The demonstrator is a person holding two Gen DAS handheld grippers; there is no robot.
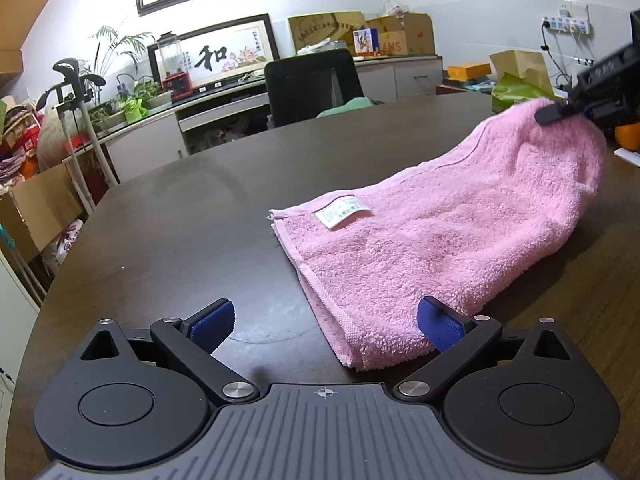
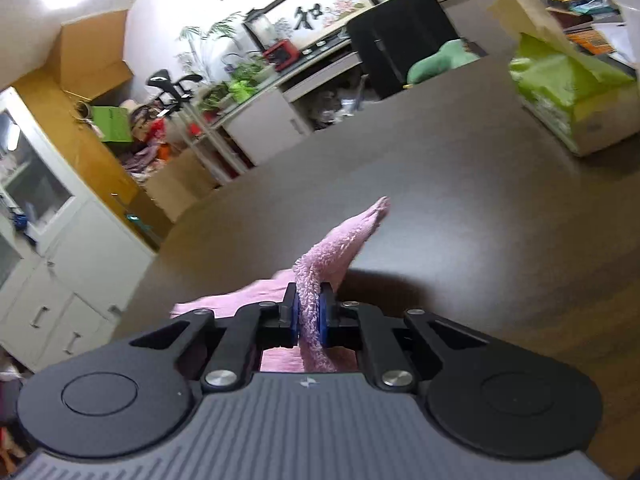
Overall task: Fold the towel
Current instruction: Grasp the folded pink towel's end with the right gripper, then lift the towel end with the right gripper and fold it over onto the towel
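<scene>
Nearest the left wrist camera: left gripper, jaws spread wide, nothing between the blue pads. It sits low over the dark table, at the near corner of the pink towel. The right-hand pad looks to be touching or just over the towel's near edge; contact can't be confirmed.

Right gripper: jaws closed hard on a bunched ridge of the towel, terry squeezed between the pads. In the left wrist view the same gripper has the towel's far right end pinched and lifted off the table, cloth sloping down from it to the flat part.

Towel state: the near and left portion lies flat on the table, care label face up near the far-left corner. The left edge shows two layers stacked, so at least one fold looks already made. That is judged from the doubled hem only.

Progress estimate: mid-task. One end is raised, likely the start of carrying it over the flat part for the next fold. Not laid down yet, edges not aligned, no smoothing done. Left gripper has no hold on the towel, so the near end is unsecured; it may slide when the lifted end is pulled across.

Left to do: bring the lifted end over to the label side, match corners, release, flatten. Whether a further fold is needed after that can't be told.

Table around the towel is bare; green bag sits well apart at the far right.
</scene>
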